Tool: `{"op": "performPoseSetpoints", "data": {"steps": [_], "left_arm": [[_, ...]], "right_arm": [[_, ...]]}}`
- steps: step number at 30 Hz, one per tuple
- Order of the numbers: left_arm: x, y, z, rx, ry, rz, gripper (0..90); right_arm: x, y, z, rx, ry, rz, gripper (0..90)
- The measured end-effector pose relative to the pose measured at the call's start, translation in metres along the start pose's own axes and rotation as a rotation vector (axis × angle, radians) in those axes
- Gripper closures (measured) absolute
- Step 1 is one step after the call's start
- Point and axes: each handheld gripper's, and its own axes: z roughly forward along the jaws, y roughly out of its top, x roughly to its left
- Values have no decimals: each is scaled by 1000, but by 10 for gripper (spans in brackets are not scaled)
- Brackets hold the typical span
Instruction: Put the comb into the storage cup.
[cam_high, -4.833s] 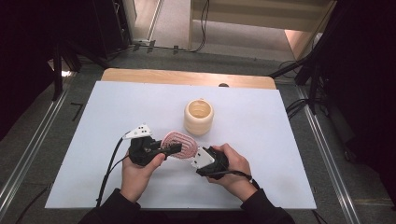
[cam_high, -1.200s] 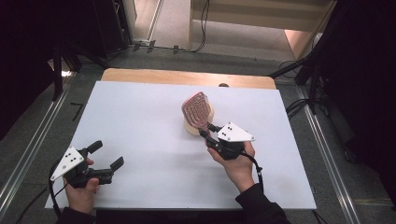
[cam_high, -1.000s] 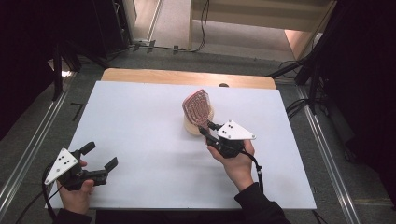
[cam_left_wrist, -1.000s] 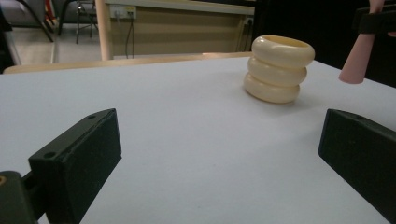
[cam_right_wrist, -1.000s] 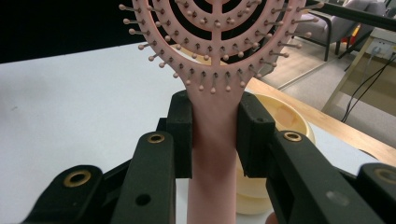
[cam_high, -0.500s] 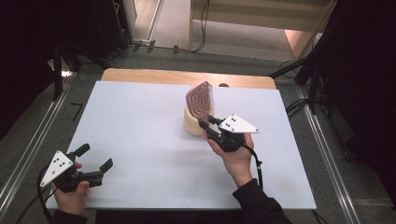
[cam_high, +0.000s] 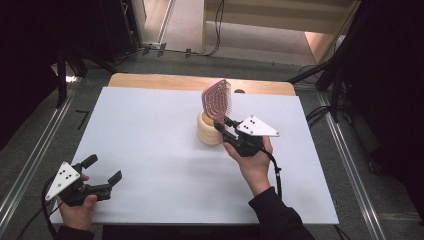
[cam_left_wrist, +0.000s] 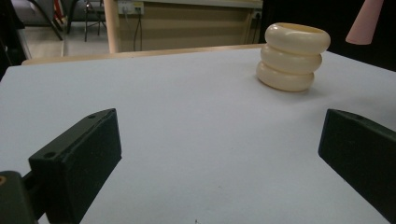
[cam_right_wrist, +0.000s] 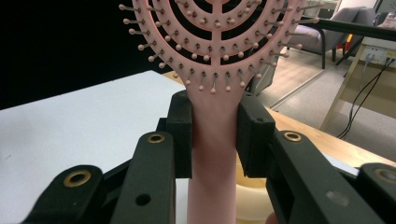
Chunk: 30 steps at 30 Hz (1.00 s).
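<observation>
Evidently, hairbrush (cam_right_wrist: 214, 60): light, stiff plastic; smooth handle may slip.
Hold: right gripper (cam_right_wrist: 214, 135) clamps the handle under the bristles, above the holder (cam_high: 209, 131).
Left gripper (cam_high: 104, 174): open, idle.

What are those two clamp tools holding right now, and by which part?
The right gripper holds the pink hairbrush by its handle, just below the bristled head, over the cream holder. The left gripper holds nothing; its jaws stand open.
</observation>
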Motion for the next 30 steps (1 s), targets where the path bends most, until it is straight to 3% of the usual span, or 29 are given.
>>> {"op": "performPoseSetpoints", "data": {"steps": [30], "left_arm": [[-3, -1, 1, 2, 3, 15, 2]], "right_arm": [[-18, 35, 16, -45, -8, 18, 683]]}}
